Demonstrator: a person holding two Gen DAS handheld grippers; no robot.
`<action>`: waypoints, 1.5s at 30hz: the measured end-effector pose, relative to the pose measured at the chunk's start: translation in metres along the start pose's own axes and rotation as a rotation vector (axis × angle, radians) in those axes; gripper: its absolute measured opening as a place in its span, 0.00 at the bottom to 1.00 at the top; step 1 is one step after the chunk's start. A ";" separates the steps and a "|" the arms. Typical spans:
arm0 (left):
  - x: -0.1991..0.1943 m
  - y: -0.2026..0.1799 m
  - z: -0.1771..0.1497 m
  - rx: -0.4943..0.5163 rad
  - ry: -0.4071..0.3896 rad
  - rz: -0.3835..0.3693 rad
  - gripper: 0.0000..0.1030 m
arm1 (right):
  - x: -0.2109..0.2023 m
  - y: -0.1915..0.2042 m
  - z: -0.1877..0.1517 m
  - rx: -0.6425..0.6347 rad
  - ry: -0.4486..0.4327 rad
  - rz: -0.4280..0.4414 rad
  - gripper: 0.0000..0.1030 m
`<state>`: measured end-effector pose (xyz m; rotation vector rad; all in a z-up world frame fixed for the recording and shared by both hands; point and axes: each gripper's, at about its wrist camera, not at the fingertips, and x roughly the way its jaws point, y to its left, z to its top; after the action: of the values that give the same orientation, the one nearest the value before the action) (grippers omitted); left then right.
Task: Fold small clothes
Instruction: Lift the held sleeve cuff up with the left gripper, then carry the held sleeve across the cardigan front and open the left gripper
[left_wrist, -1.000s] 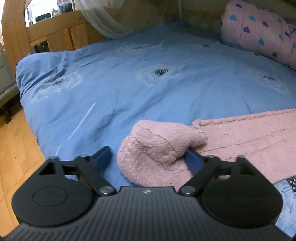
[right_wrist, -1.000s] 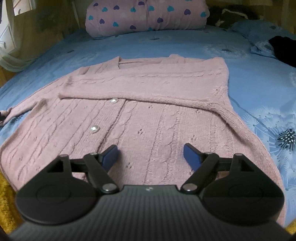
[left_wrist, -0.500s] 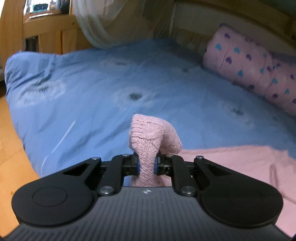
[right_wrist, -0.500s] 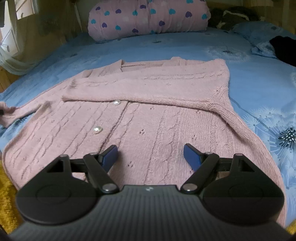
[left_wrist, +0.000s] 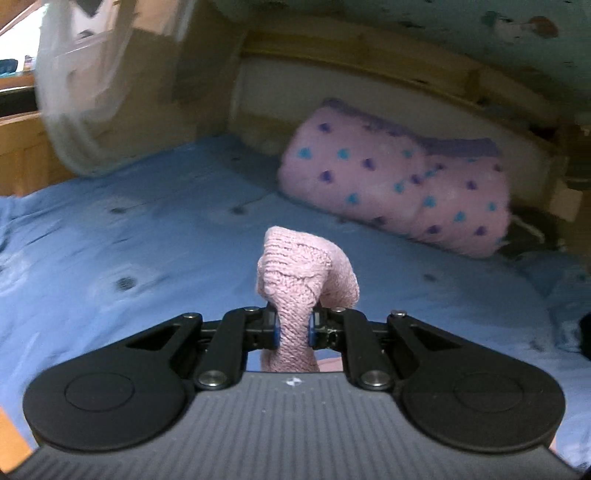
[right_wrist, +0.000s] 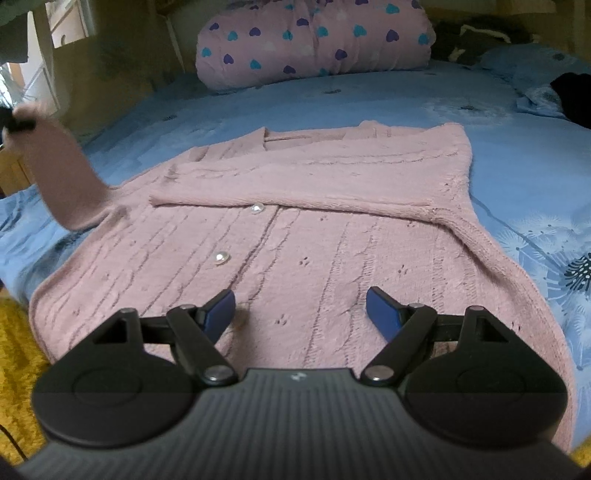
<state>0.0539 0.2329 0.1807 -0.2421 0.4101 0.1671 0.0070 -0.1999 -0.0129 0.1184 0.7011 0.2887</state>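
Pinched in my left hand-held gripper is the knitted cuff of the pink cable-knit cardigan's sleeve, raised off the blue dandelion-print bed cover. My right hand-held gripper hangs spread, holding nothing, over the cardigan's hem; the pink cable-knit cardigan lies flat on the bed, its other sleeve folded across the chest, the lifted sleeve at ten o'clock, a pink heart-print rolled quilt at twelve.

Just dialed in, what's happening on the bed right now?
A pink cardigan lies flat on the blue bedspread, one sleeve already folded across its chest. The left gripper is shut on the other sleeve's cuff, holding it up off the bed. The right gripper hangs open above the hem, gripping nothing.
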 end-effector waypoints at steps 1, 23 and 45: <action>0.000 -0.016 0.002 0.007 -0.002 -0.023 0.14 | -0.001 -0.001 0.000 0.004 -0.003 0.005 0.77; 0.055 -0.246 -0.061 0.136 0.137 -0.271 0.14 | -0.016 -0.037 0.000 0.129 -0.084 0.077 0.76; 0.103 -0.298 -0.163 0.603 0.327 -0.201 0.79 | -0.012 -0.051 -0.009 0.177 -0.103 0.081 0.75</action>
<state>0.1484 -0.0840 0.0519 0.2884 0.7354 -0.1989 0.0037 -0.2526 -0.0222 0.3287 0.6201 0.2955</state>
